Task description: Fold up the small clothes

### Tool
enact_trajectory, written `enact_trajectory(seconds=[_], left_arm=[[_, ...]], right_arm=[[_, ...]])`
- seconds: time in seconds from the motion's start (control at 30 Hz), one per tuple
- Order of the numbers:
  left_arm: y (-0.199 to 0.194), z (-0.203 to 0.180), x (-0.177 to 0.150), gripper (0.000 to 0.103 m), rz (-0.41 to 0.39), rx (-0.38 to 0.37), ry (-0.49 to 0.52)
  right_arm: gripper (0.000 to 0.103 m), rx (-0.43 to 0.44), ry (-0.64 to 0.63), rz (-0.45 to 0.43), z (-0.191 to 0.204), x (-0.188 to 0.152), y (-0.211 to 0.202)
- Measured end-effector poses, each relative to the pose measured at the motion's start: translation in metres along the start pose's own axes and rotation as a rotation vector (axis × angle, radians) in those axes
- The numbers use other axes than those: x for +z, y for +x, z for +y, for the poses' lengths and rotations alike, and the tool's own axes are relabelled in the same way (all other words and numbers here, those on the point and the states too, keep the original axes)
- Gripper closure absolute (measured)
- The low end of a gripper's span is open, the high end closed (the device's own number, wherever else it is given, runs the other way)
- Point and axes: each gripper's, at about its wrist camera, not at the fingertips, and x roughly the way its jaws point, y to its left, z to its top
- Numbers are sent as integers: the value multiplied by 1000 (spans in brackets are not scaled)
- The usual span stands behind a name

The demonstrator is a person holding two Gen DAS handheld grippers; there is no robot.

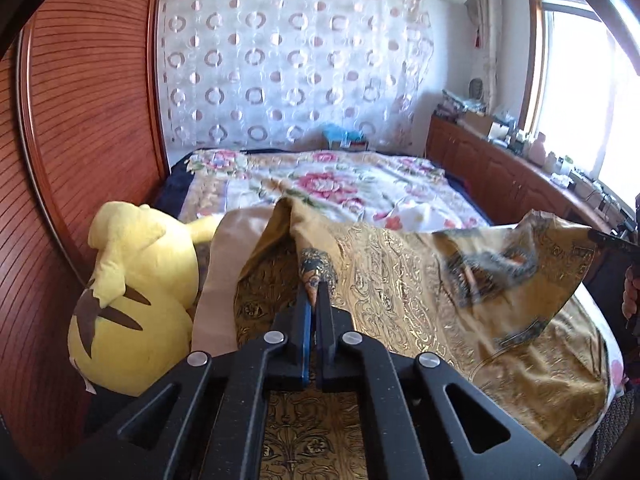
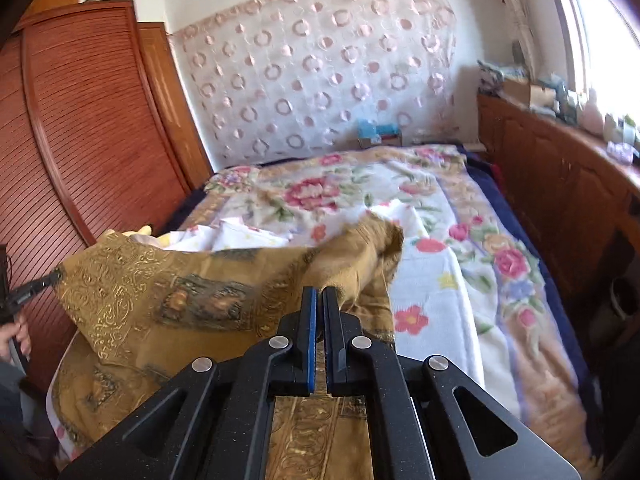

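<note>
A gold-brown patterned garment (image 1: pixel 400 264) hangs lifted over the flowered bed (image 1: pixel 320 184). My left gripper (image 1: pixel 316 288) is shut on one edge of it, where a dark printed patch shows. My right gripper (image 2: pixel 319 292) is shut on the bunched opposite edge of the same garment (image 2: pixel 180 292). The cloth stretches between the two and sags in the middle. In the left wrist view the right gripper (image 1: pixel 612 242) pinches the far corner at the right edge. In the right wrist view the left gripper (image 2: pixel 48 278) holds the corner at the left edge, with a hand below it.
A yellow plush toy (image 1: pixel 136 300) lies at the left beside a wooden headboard (image 1: pixel 88 120). A white cloth (image 2: pixel 240 236) lies on the bed behind the garment. A wooden cabinet (image 2: pixel 560 184) with clutter runs along the right under a window. A dotted curtain (image 1: pixel 288 64) covers the far wall.
</note>
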Motion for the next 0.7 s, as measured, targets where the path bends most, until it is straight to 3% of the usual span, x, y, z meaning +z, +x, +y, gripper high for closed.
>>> enact_trajectory(seconds=[0.2, 0.4, 0.7], left_arm=[[-25, 6, -18, 101, -38, -18, -39], [-46, 24, -45, 101, -59, -16, -99], [-75, 25, -104, 101, -26, 7, -123]], right_arm=[[101, 57, -41, -7, 9, -29, -37], [101, 54, -47, -10, -13, -54, -71], [101, 61, -27, 18, -21, -83, -111]])
